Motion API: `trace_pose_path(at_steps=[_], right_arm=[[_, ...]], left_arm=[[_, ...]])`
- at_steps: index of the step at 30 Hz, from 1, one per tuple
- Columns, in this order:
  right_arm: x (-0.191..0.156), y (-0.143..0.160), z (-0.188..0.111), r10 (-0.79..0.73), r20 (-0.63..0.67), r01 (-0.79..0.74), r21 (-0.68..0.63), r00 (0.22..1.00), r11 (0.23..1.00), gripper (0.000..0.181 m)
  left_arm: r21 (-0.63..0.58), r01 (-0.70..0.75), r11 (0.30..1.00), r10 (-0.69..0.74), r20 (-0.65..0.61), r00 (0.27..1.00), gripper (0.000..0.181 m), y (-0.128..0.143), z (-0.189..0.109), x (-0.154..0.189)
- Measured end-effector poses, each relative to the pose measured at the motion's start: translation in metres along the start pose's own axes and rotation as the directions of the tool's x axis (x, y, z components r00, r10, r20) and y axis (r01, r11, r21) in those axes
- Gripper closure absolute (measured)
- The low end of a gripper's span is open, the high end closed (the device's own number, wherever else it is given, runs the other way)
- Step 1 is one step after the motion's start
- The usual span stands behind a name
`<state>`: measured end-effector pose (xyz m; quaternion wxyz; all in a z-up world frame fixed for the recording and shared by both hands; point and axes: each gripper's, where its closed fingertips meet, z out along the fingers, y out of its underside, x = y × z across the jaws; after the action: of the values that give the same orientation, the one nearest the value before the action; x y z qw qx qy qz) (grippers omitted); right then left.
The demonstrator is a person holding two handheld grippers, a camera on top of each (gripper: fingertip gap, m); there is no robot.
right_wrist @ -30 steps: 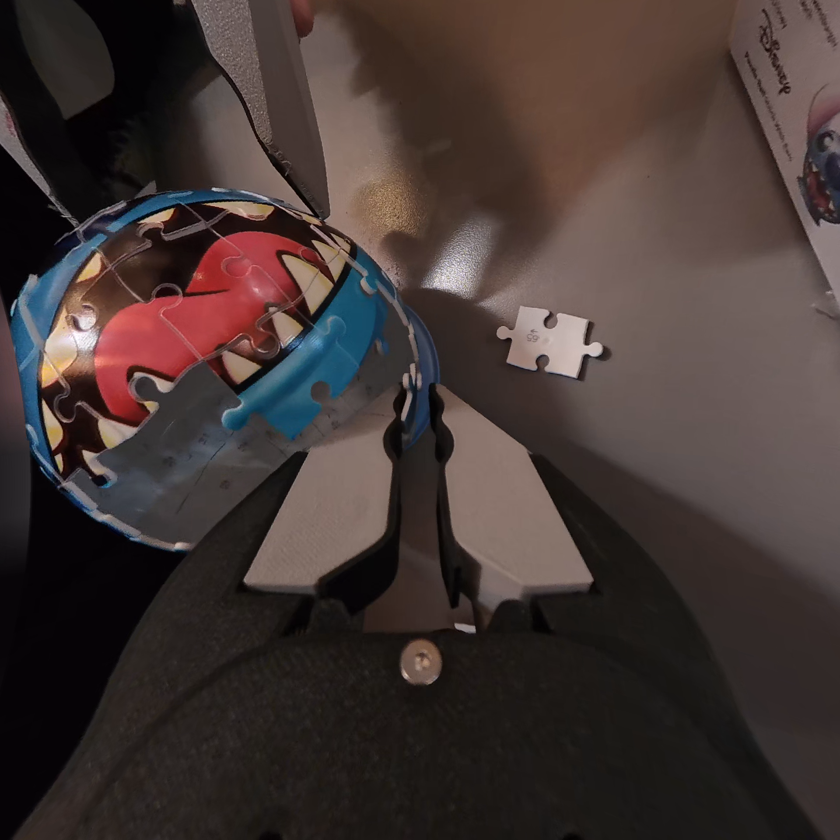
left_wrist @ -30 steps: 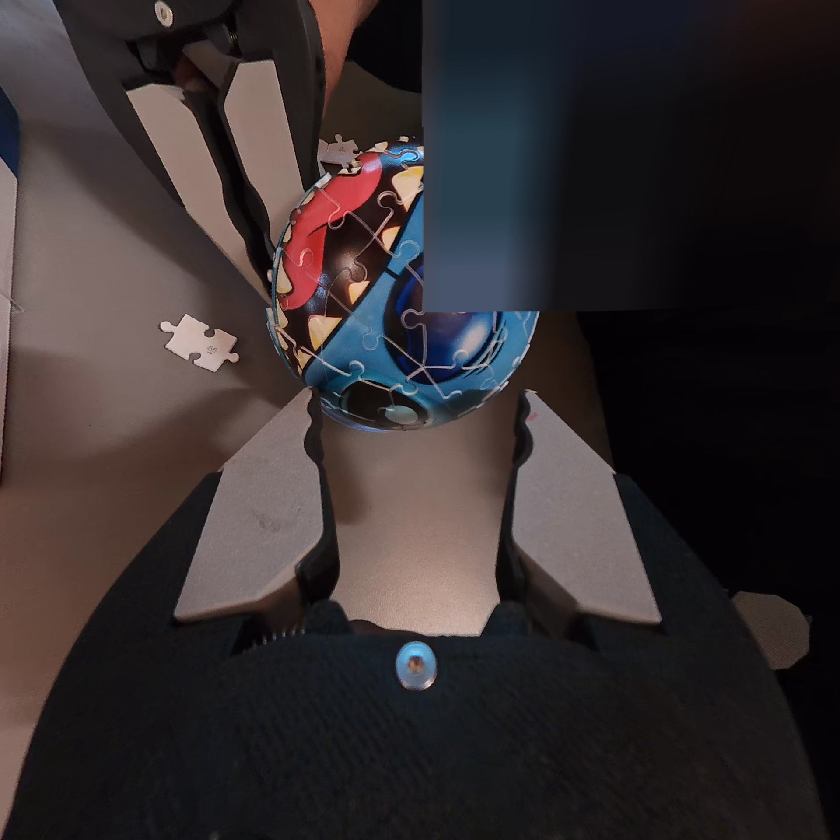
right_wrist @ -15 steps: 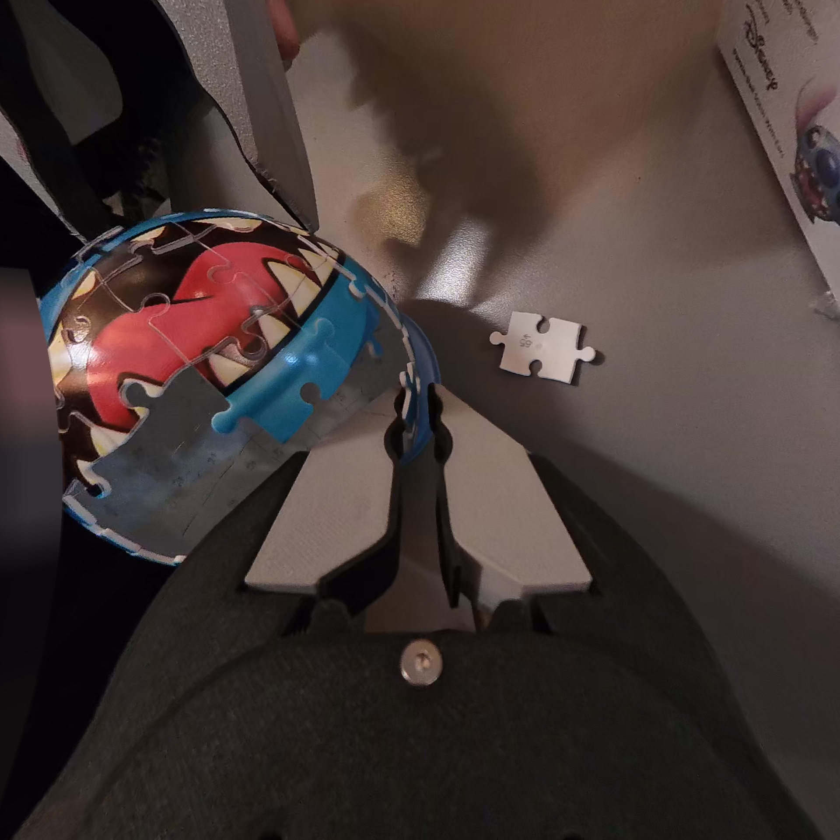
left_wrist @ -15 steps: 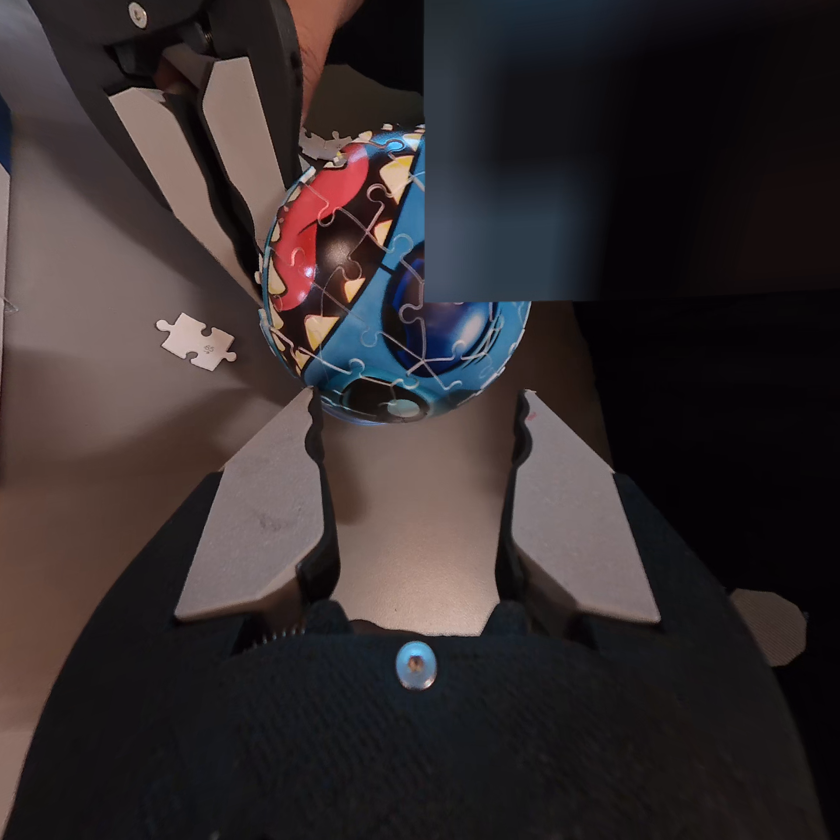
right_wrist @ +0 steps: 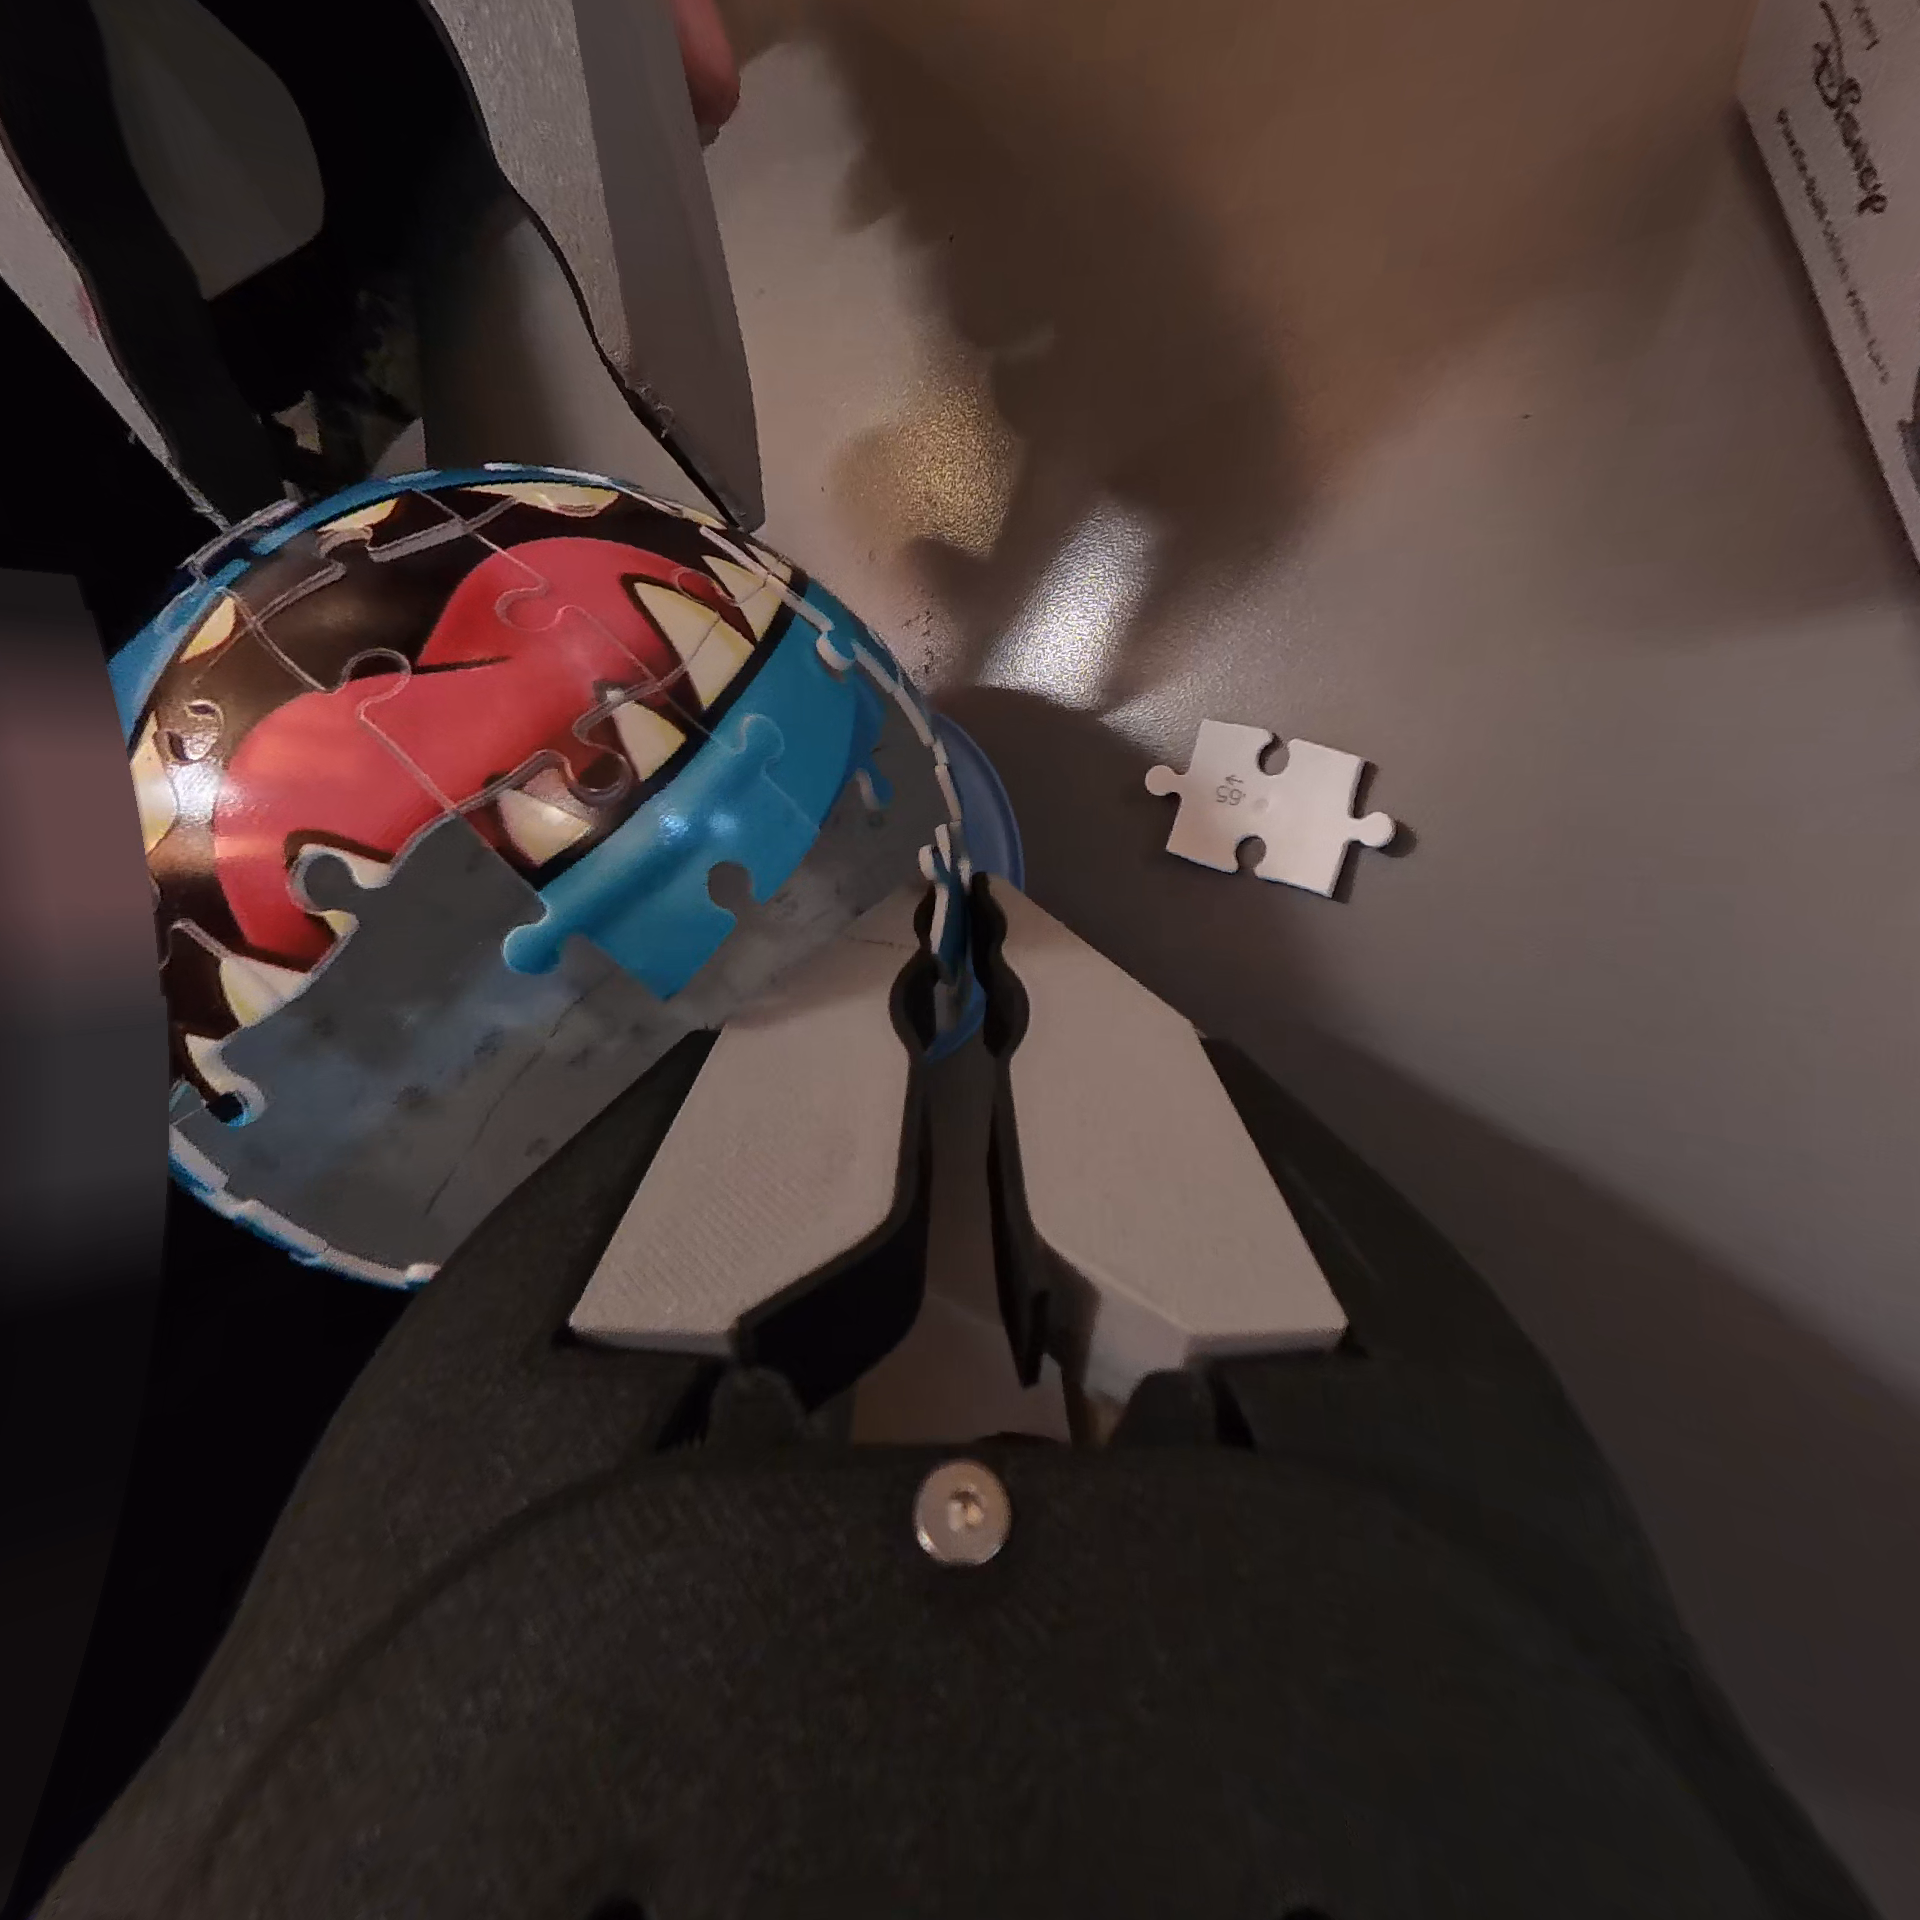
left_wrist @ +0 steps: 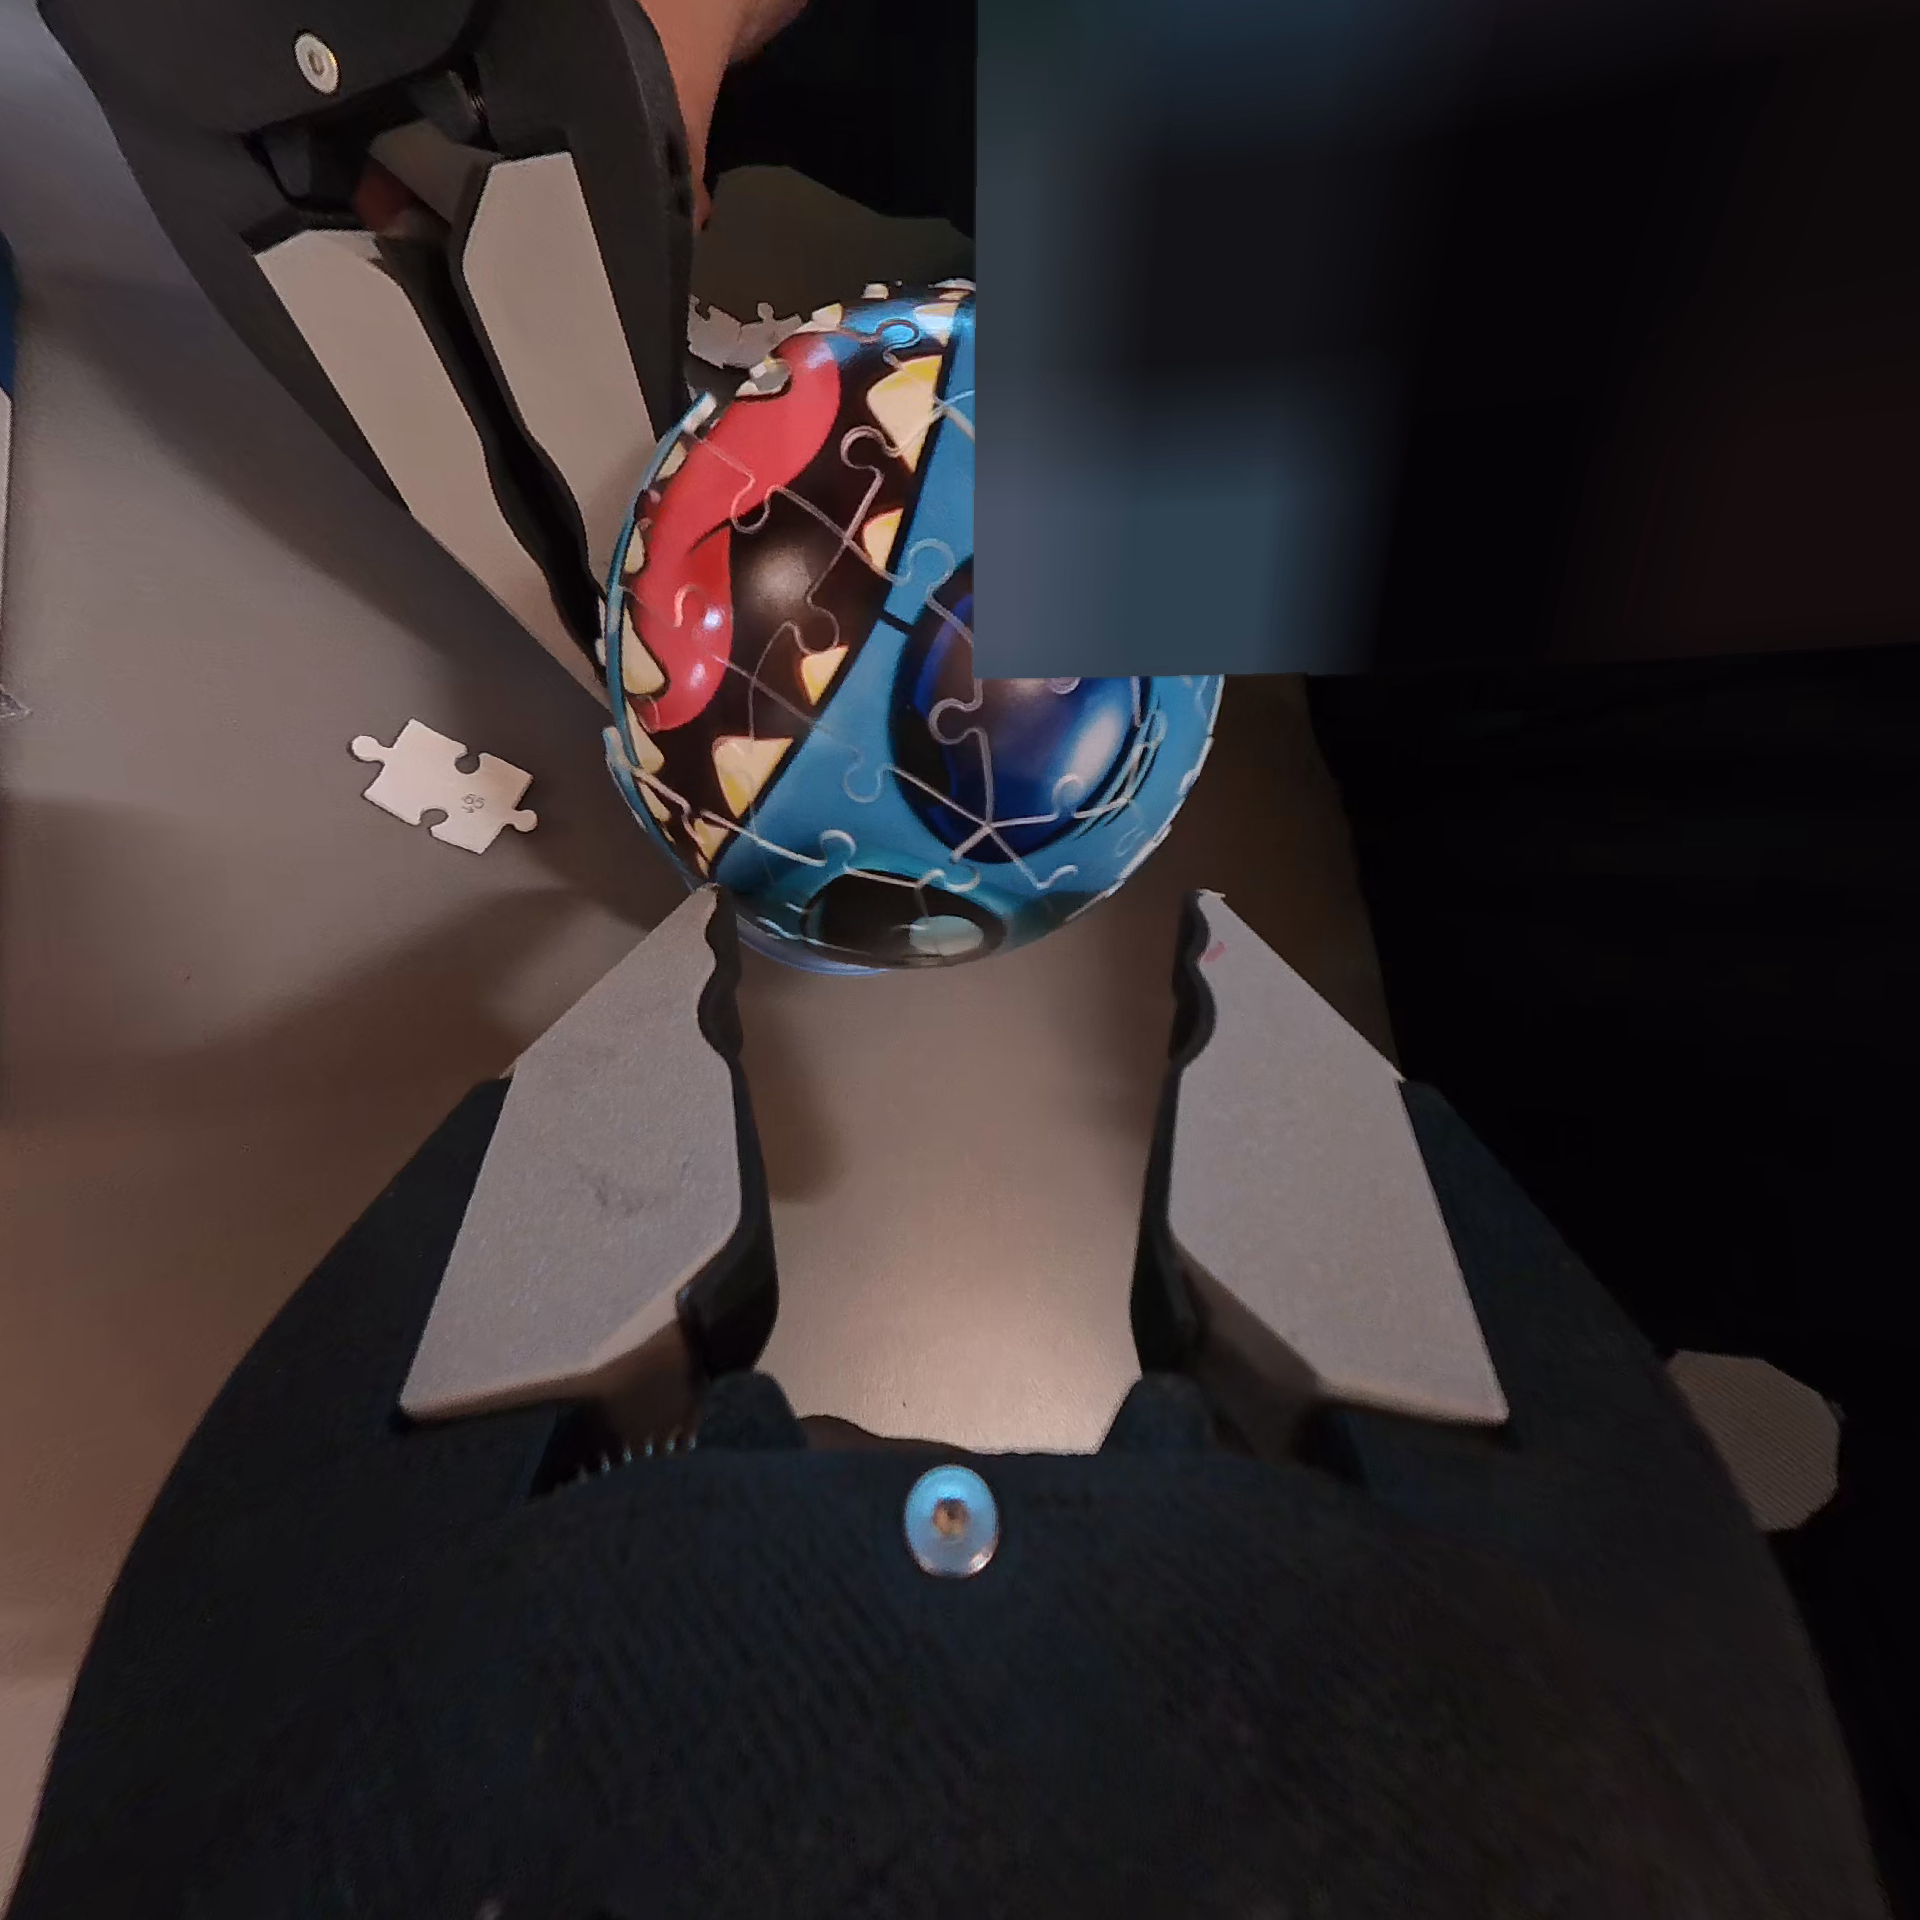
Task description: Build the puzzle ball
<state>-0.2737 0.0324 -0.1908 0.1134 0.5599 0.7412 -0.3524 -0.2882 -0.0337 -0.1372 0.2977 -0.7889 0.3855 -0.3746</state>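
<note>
The puzzle ball (left_wrist: 821, 665) is a partly built blue sphere with a red tongue and teeth; grey gaps (right_wrist: 416, 1039) show where pieces are absent. My right gripper (right_wrist: 956, 914) is shut on the ball's blue rim and holds it over the table. It also shows in the left wrist view (left_wrist: 520, 416), at the ball's left side. My left gripper (left_wrist: 956, 914) is open, its tips at the ball's near side; I cannot tell if they touch. Its fingers (right_wrist: 665, 260) also show in the right wrist view. A loose piece (right_wrist: 1273, 821) lies white side up on the table (left_wrist: 208, 1039).
The same loose piece shows left of the ball in the left wrist view (left_wrist: 447, 784). More white pieces (left_wrist: 727, 327) lie behind the ball. A printed puzzle box (right_wrist: 1849, 260) lies at the right edge. A blurred patch covers the ball's upper right. The loose piece (right_wrist: 1273, 821) is about 5 centimetres from my right fingertips. Seen from the left wrist view (left_wrist: 444, 775) as well.
The ball has turned slightly in the right gripper's hold, and the red tongue looks narrower from the left wrist. Both grippers keep their state, and the loose piece has not moved.
</note>
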Motion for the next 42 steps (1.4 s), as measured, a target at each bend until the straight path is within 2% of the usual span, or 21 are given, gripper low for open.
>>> trace_pose_path(at_steps=[15, 33, 39, 41, 42], right_arm=[[-0.005, -0.0057, 0.0006, 0.051, 0.074, -0.055, 0.042, 0.996, 0.998, 0.175], [-0.0034, -0.0011, 0.003, -0.022, -0.001, 0.022, -0.003, 1.0, 1.0, 0.18], [-0.0016, -0.0025, 0.0056, 0.025, 0.02, -0.026, 0.013, 0.999, 1.0, 0.178], [0.0014, 0.0021, 0.0058, 0.04, 0.017, -0.04, -0.008, 0.999, 0.999, 0.169], [0.0006, 0.0026, 0.0059, 0.045, 0.029, -0.045, -0.009, 0.999, 0.999, 0.17]], left_arm=[[0.01, 0.003, 1.0, -0.002, -0.014, 1.0, 0.098, -0.0017, 0.0025, 0.002], [-0.008, 0.005, 1.0, -0.005, -0.014, 1.0, 0.097, 0.0017, 0.0064, 0.001], [-0.004, 0.014, 1.0, -0.014, -0.022, 1.0, 0.099, 0.0014, 0.0061, 0.0006], [-0.009, 0.011, 1.0, -0.011, -0.021, 1.0, 0.097, 0.0019, 0.0073, 0.0012], [-0.012, 0.007, 1.0, -0.007, -0.018, 1.0, 0.096, 0.0021, 0.0076, 0.0015]])
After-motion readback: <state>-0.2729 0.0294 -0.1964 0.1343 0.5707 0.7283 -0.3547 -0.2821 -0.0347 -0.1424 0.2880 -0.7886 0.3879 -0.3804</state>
